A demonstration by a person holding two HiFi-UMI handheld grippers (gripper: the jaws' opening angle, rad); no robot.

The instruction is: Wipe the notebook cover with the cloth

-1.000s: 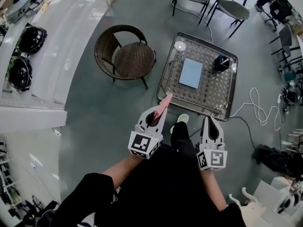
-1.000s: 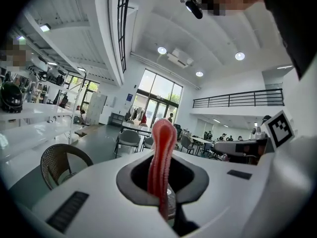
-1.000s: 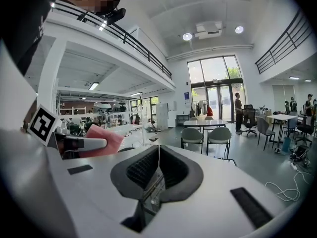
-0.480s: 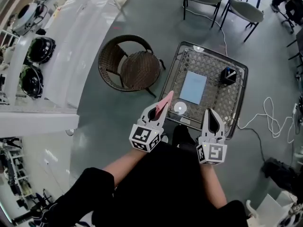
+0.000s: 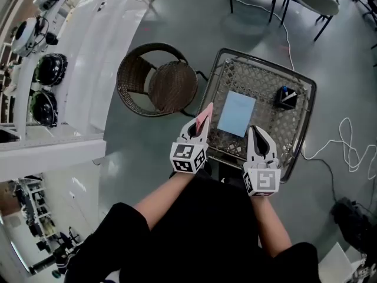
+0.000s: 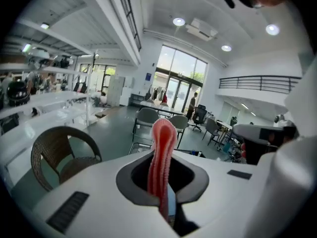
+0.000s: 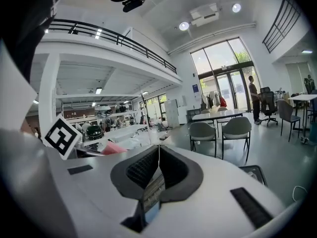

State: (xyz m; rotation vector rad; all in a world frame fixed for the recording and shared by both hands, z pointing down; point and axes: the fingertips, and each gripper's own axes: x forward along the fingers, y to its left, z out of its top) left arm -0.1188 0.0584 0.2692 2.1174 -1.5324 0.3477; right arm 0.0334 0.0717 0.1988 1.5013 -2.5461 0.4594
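Jaws pinched on the pink cloth (image 5: 204, 115) in the left gripper (image 5: 198, 127), right gripper (image 5: 255, 131) closed empty, the approach seems underway: next, lower the cloth onto the blue notebook (image 5: 237, 114) lying on the mesh table (image 5: 294, 149).

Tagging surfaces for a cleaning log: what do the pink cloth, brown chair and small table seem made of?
Pink cloth: soft matte fabric, perhaps microfibre; fine ridges run along its fold. Brown chair: woven wicker or rattan, by the seat's weave. Table: openwork lattice top in a dark, metal-looking frame; any glass cover is unclear.
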